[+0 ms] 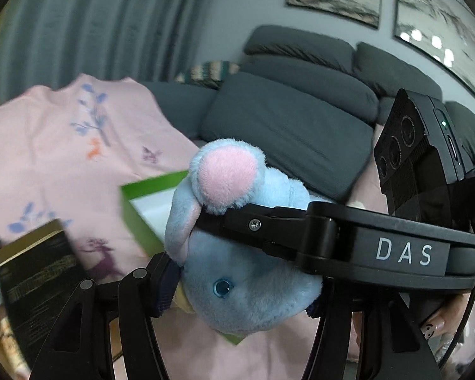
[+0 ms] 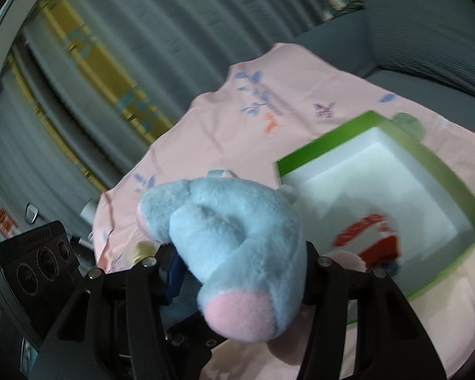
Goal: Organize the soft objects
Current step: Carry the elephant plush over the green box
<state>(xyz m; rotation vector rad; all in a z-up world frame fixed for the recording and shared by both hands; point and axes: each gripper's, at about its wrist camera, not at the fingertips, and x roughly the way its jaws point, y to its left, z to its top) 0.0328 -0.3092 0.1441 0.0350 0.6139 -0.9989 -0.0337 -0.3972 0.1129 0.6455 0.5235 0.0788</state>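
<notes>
A light blue plush elephant (image 1: 253,304) with pink ear patches hangs in the air above a pink printed cloth. In the left wrist view my left gripper (image 1: 240,291) is shut on its head, one finger on each side. My right gripper (image 1: 212,224) reaches in from the right and pinches the plush by its ear. In the right wrist view the plush's body (image 2: 237,221) and pink-soled foot fill the gap of my right gripper (image 2: 240,266), which is shut on it. A green box (image 2: 452,183) with a white inside lies just beyond, holding a red and white soft item (image 2: 373,240).
The pink cloth (image 1: 63,158) covers the surface below. A dark box with gold trim (image 1: 38,285) stands at the lower left, next to the green box (image 1: 136,209). A grey sofa (image 1: 285,126) and grey curtains (image 2: 110,31) lie behind. A hand (image 1: 433,329) holds the right gripper.
</notes>
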